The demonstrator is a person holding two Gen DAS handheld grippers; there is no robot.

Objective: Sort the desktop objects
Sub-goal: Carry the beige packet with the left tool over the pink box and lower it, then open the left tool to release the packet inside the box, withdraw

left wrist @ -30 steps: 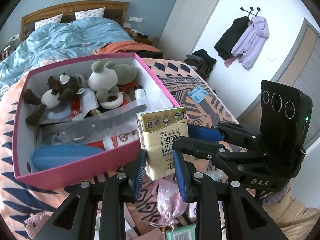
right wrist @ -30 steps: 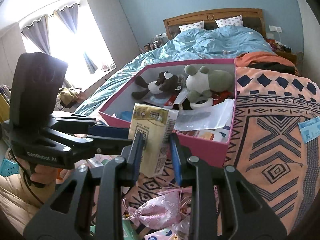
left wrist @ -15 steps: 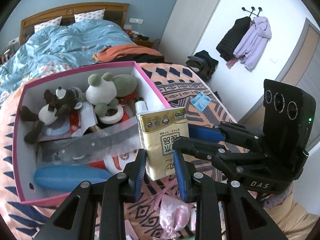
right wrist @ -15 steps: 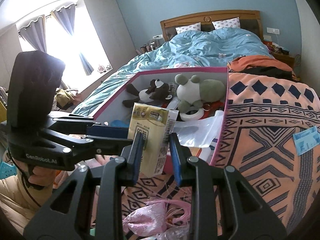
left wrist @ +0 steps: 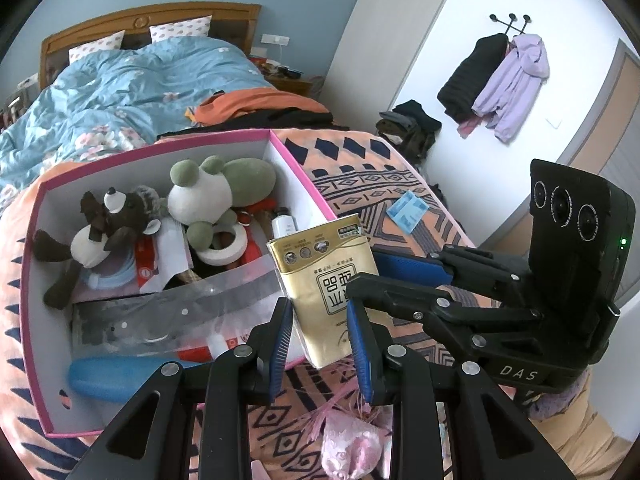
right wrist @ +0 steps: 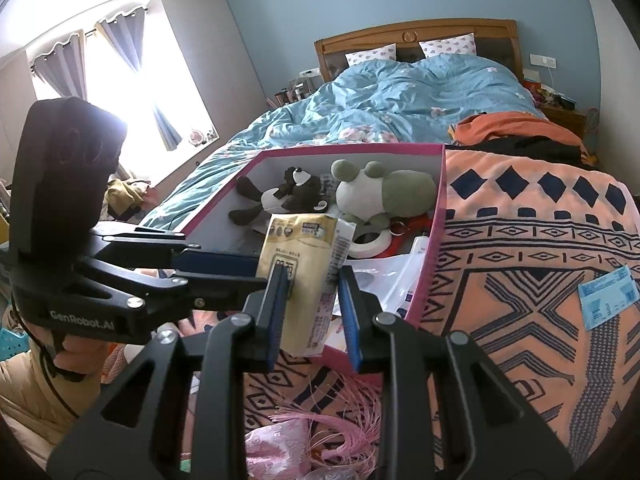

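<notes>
Both my tongs, left [left wrist: 320,336] and right [right wrist: 312,316], pinch one gold tissue pack [left wrist: 326,276] above the pink box's [left wrist: 304,176] near corner. Only the right view shows the window [right wrist: 120,92].

Pink pouch [left wrist: 352,450] cut off by the bottom edge; blue case [left wrist: 116,372] partly behind the gripper arms

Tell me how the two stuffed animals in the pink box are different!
The green plush is pale green with a white face; the brown plush is dark brown with a white belly. The green plush is rounder and bulkier; the brown plush is thinner with long limbs sprawled. Both lie in the pink box, side by side.
</notes>
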